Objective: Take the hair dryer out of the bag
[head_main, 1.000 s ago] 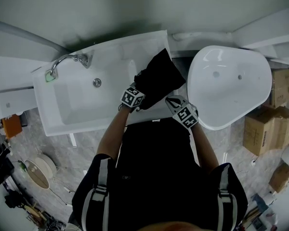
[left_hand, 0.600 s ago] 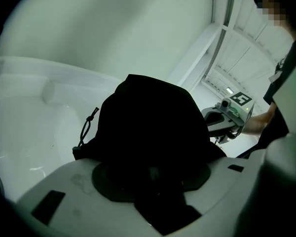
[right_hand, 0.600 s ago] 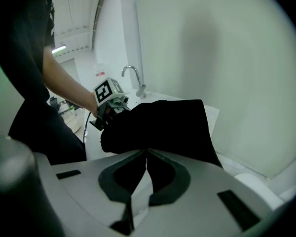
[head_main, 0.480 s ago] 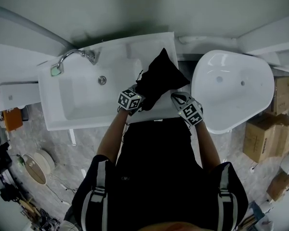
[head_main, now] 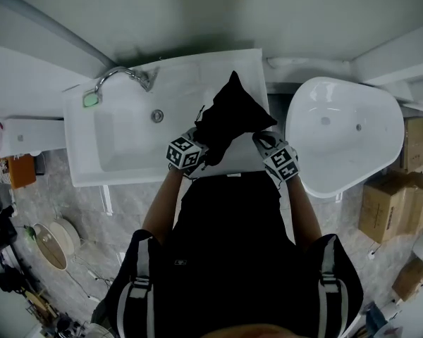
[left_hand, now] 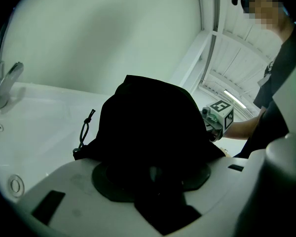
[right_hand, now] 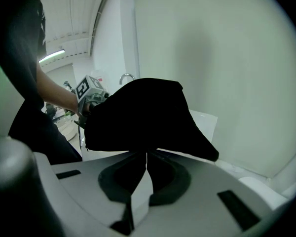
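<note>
**Head view.** The black bag (head_main: pixel 229 118) hangs between my two grippers over the right end of the white sink (head_main: pixel 127 139). A second ago it lay slumped across the sink's rim. Now it stands up in a peak with its tip toward the wall. The left gripper (head_main: pixel 197 146) has come up with the bag's near left side. The right gripper (head_main: pixel 262 141) has barely shifted at the near right corner. The tap (head_main: pixel 123 76) and the second basin (head_main: pixel 345 132) on the right are well apart from both grippers. No hair dryer is in sight.

**Left gripper view.** The jaws stand wide and the gap is packed with black cloth, so they are clamped on a thick bulge of the bag. A drawstring cord (left_hand: pixel 85 132) dangles at the bag's left edge. The right gripper shows beyond the bag's far side.

**Right gripper view.** The jaws are pressed fully together and pinch a thin fold at the bag's lower edge. The rest of the bag billows above them. The left gripper shows at the far side, close against the cloth.

**Reading.** The bag is now raised and held at two points, but it is not yet opened. I judge the hair dryer is inside it, probably as the bulk that the left jaws close around. The next move calls for finding the bag's mouth near the cord while one hold keeps the bag up. If the thin pinch on the right slips, the bag could sag back onto the rim.
</note>
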`<state>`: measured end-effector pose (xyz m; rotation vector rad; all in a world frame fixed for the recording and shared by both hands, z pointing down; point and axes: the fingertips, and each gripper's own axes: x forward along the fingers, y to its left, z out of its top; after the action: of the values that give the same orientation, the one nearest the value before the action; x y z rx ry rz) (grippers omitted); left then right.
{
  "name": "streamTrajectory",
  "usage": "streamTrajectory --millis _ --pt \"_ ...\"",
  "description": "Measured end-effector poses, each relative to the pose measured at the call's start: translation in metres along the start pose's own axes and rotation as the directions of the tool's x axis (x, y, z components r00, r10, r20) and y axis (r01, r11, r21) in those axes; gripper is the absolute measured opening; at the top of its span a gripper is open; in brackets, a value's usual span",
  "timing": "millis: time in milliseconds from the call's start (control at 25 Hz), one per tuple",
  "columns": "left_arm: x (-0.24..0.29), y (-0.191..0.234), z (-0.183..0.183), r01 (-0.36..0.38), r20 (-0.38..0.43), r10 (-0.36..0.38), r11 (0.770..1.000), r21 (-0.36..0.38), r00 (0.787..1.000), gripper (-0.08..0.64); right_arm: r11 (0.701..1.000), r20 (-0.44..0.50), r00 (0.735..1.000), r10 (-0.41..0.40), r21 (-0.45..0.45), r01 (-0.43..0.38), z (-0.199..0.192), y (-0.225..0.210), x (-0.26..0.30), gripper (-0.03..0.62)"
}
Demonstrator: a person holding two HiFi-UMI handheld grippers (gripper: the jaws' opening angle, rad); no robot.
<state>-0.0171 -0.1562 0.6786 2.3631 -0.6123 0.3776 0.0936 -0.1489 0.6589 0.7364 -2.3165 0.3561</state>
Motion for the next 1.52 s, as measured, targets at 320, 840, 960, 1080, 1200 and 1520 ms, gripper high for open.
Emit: streamTrajectory --millis 320,840,960,1080,1200,1520 --pt "-0.042 -0.007 0.015 -0.036 0.094 0.035 0.999 0.005 0.995 0.198 1.0 0.042 0.999 -0.029 -0.006 0.029 0.014 0.004 -0.007 0.06" --pt "-0.079 -0.024 0.021 -0.005 0.154 0.0 0.999 0.036 0.988 0.199 0.999 0.238 0.971 0.005 -0.046 0.006 0.09 0.013 -0.042 0.182" --pt "-0.085 -0.026 0.023 0.004 0.183 -0.009 1.0 0.03 0.983 0.198 0.999 0.298 0.954 0.035 0.002 -0.037 0.101 0.009 -0.044 0.274" --pt "-0.092 -0.027 0.025 0.009 0.202 -0.015 1.0 0.027 0.979 0.198 0.995 0.364 0.931 0.035 0.072 -0.066 0.109 -0.001 -0.05 0.318" --pt "-0.097 -0.028 0.027 0.016 0.216 -0.022 0.999 0.028 0.976 0.198 0.991 0.416 0.908 0.045 0.099 -0.095 0.119 -0.008 -0.057 0.335" --pt "-0.094 -0.045 0.023 0.103 0.205 -0.113 0.993 0.062 0.972 0.199 0.97 0.329 0.912 0.243 -0.075 -0.232 0.13 0.028 -0.046 0.211"
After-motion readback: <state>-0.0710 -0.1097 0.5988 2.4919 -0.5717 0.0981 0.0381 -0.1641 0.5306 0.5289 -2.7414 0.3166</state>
